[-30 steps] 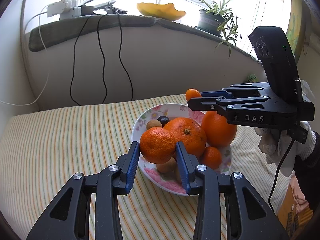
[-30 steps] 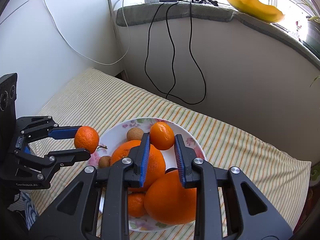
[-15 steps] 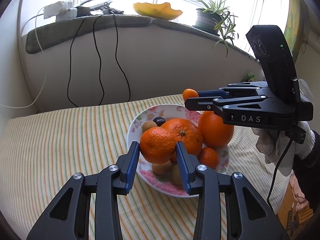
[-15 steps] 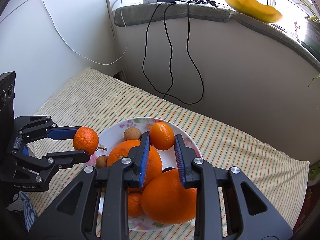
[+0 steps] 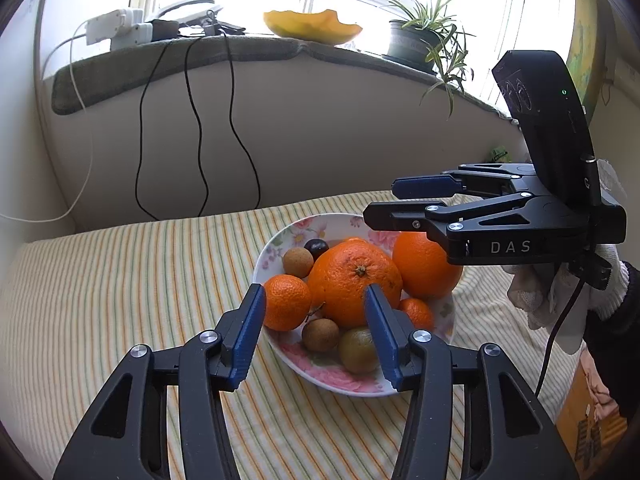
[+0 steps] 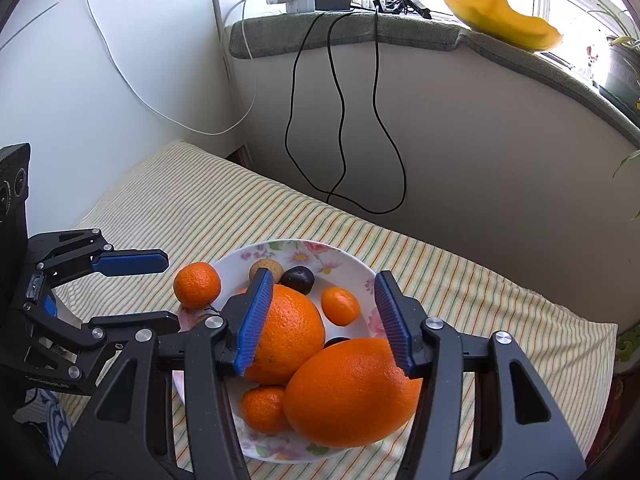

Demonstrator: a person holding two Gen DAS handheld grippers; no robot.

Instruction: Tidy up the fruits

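- Left claw (image 5: 314, 330) spread, jaws just opened; mandarin (image 5: 287, 302) released, now resting at the plate (image 5: 340, 384) rim.
- Right claw (image 6: 320, 320) likewise just opened, empty; kumquat (image 6: 341, 306) dropped into the plate.
- Both fruits delivered; probably next: pulling back from the plate.

The right tool (image 5: 384, 202) is covering the top of the oval orange (image 5: 424, 268) in the left wrist view. The big round orange (image 6: 286, 332) is hiding most of a dark fruit (image 6: 335, 342) behind it. The gloved hand (image 5: 560, 280) is running off the frame's right edge. The potted plant (image 6: 622, 68) is getting cut off.
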